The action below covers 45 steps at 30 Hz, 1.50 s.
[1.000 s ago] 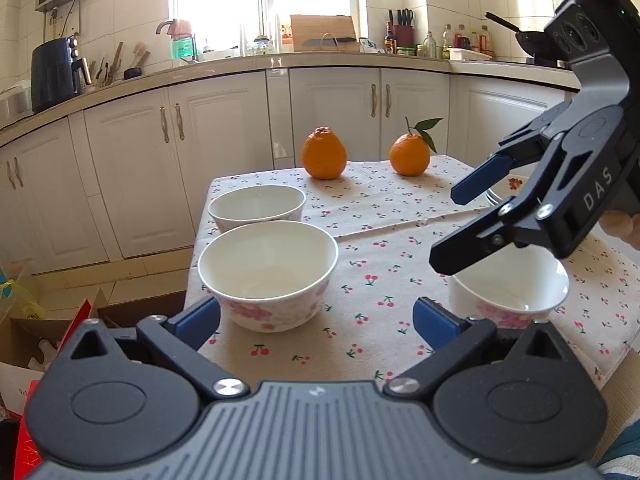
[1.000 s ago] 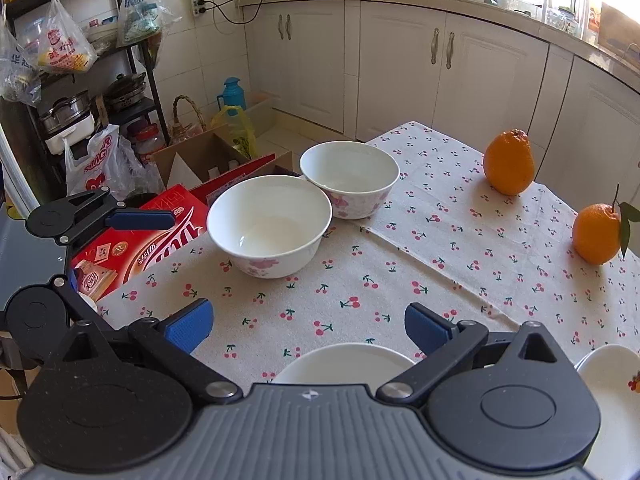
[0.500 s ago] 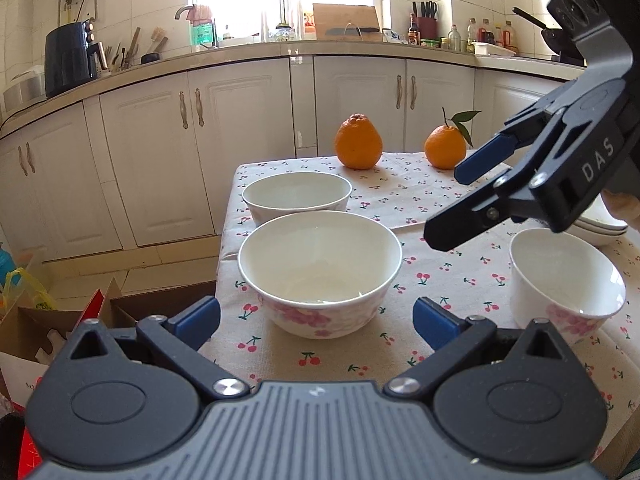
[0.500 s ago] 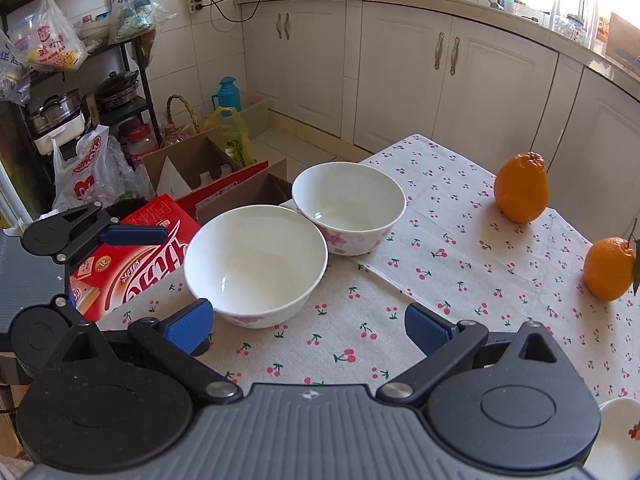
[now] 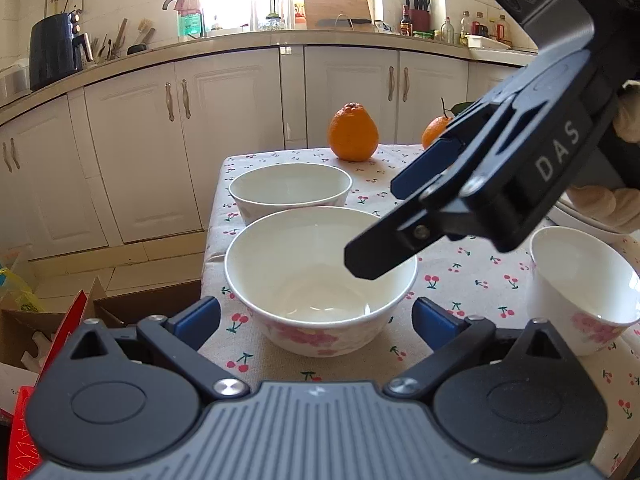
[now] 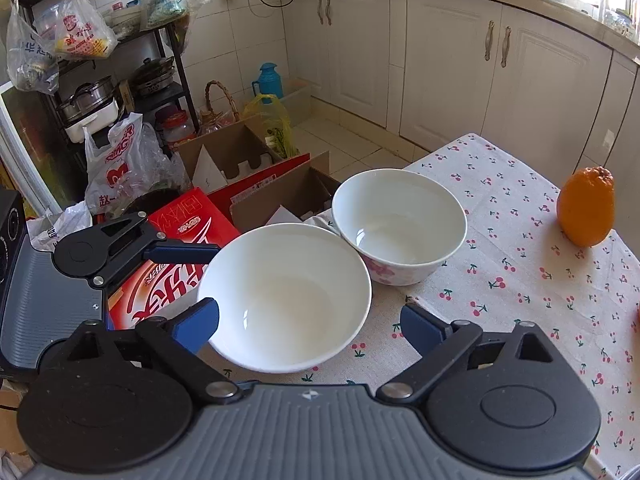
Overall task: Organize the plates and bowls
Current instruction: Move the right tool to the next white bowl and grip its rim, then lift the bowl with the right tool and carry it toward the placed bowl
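Cherry-print tablecloth (image 5: pixel 472 276) covering the table, with two oranges at its far edge: a knobbed orange (image 5: pixel 353 132) and, just to its right, a leafed orange (image 5: pixel 437 132) partly hidden. Behind, white cabinets (image 5: pixel 224 120) under a countertop carrying a black air fryer (image 5: pixel 54 56), a wooden cutting board (image 5: pixel 336 11) and a knife block (image 5: pixel 418 16). On the floor beside the table, a red carton (image 6: pixel 176 256), open cardboard boxes (image 6: pixel 236 160), a blue thermos (image 6: pixel 269 80) and a wire shelf rack (image 6: pixel 100 60) hung with plastic bags
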Each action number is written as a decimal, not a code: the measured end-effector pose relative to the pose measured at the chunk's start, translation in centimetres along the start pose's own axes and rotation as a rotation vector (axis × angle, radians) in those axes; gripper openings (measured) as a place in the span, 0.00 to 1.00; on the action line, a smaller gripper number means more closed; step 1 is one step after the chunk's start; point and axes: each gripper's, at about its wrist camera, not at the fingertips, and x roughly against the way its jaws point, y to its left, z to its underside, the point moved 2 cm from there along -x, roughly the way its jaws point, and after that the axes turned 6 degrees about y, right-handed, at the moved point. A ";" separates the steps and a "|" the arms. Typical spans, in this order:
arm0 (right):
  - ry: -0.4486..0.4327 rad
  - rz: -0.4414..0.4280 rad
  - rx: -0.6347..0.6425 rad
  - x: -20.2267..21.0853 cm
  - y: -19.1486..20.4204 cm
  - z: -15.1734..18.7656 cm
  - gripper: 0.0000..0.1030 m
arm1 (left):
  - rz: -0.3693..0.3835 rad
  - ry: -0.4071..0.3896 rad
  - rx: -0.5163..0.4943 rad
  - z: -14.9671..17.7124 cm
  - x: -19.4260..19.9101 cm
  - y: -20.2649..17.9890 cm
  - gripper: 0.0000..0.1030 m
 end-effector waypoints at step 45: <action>0.039 -0.133 -0.124 0.7 -1.9 0.3 0.69 | 0.053 -0.006 -0.036 -1.3 2.2 -1.9 0.90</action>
